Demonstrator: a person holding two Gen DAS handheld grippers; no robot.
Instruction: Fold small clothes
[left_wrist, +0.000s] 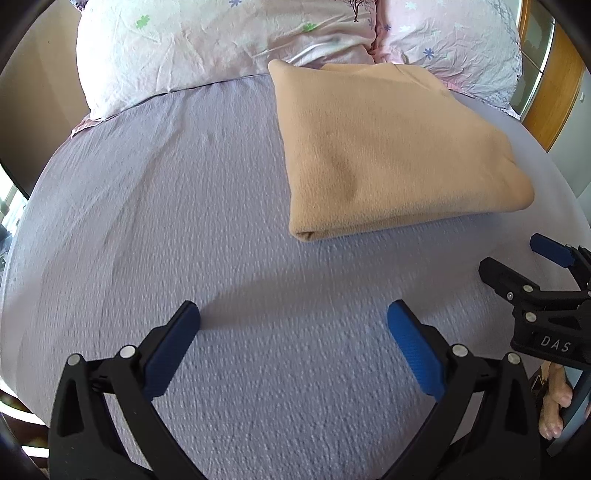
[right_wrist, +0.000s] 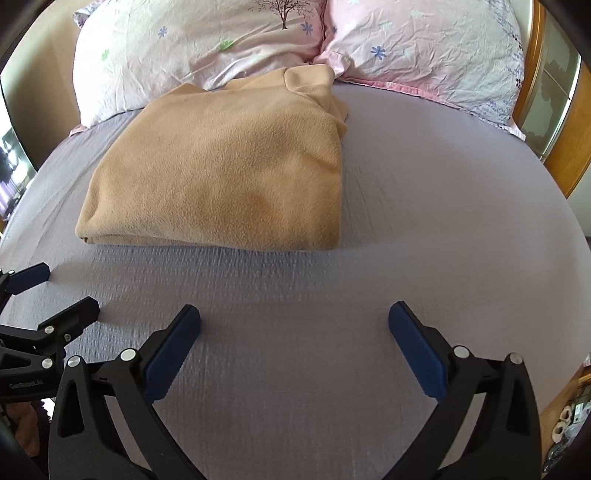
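Observation:
A tan fleece garment (left_wrist: 388, 147) lies folded in a neat rectangle on the lilac bed sheet (left_wrist: 184, 221), near the pillows. It also shows in the right wrist view (right_wrist: 221, 173). My left gripper (left_wrist: 293, 314) is open and empty, hovering over bare sheet in front of and left of the garment. My right gripper (right_wrist: 294, 317) is open and empty, in front of and right of the garment. Each gripper shows at the edge of the other's view: the right one (left_wrist: 517, 258), the left one (right_wrist: 51, 291).
Two pink floral pillows (right_wrist: 207, 48) (right_wrist: 424, 48) lie at the head of the bed behind the garment. A wooden headboard (right_wrist: 561, 122) stands at the right. The bed's edge curves down at the left and right.

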